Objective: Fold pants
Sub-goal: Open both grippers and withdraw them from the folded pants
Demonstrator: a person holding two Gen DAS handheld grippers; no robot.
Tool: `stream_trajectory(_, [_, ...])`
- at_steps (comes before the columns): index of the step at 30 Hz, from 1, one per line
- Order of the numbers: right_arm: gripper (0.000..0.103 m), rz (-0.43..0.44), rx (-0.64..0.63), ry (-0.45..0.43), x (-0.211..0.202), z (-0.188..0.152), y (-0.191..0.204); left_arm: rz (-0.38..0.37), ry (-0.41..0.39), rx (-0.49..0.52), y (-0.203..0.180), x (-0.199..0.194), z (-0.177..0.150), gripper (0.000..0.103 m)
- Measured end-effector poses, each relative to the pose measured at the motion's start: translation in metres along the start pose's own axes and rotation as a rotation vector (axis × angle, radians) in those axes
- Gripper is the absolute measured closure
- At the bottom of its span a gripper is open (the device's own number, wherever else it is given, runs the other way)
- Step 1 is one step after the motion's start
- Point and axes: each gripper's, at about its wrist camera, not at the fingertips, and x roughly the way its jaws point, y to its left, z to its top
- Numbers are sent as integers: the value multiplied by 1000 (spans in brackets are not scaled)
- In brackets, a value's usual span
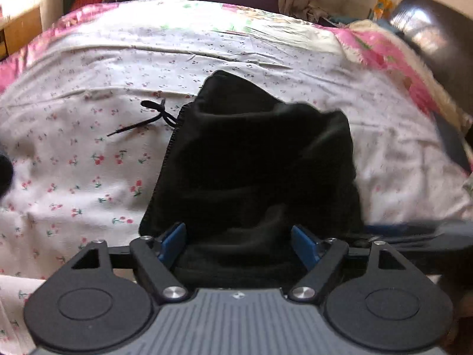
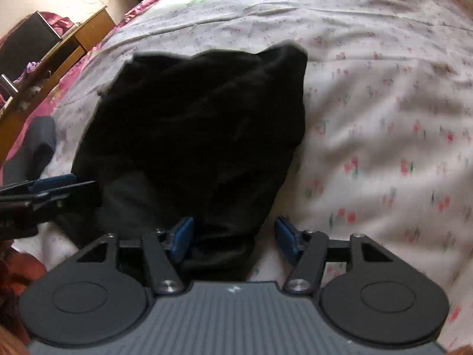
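Observation:
Black pants (image 1: 254,159) lie bunched on a bed with a cherry-print sheet (image 1: 88,153). Their drawstring (image 1: 147,118) trails out to the left. My left gripper (image 1: 239,245) is open, its blue pads either side of the near edge of the cloth. In the right wrist view the pants (image 2: 201,124) lie ahead and to the left. My right gripper (image 2: 233,239) is open, with the near end of the cloth between its pads. The left gripper (image 2: 59,186) shows at the left edge there, against the pants.
A pink floral blanket (image 1: 393,56) borders the sheet at the right. A wooden bed frame (image 2: 59,59) runs along the left in the right wrist view. A dark grey cloth (image 2: 32,145) lies near that edge. A dark board (image 1: 437,38) leans at the far right.

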Motion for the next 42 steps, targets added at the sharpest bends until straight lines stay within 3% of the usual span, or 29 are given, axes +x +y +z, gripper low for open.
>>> stream_trajectory(6, [42, 10, -40, -74, -18, 7, 17, 20, -89, -72, 0, -30, 1, 11])
stream_trajectory(8, [42, 0, -30, -78, -20, 8, 17, 26, -91, -101, 1, -32, 1, 0])
stream_trajectory(11, [42, -8, -3, -87, -27, 1, 17, 48, -75, -112, -1, -27, -3, 0])
stream_trajectory(18, [41, -19, 31, -108, -34, -13, 16, 178, -83, 30, -30, -25, -13, 0])
stream_trajectory(22, [41, -17, 29, -108, -36, -16, 19, 205, -92, 72, -38, -26, -16, 0])
stream_trajectory(42, [41, -18, 51, -81, -32, -23, 16, 193, -91, 67, -39, -26, -18, 0])
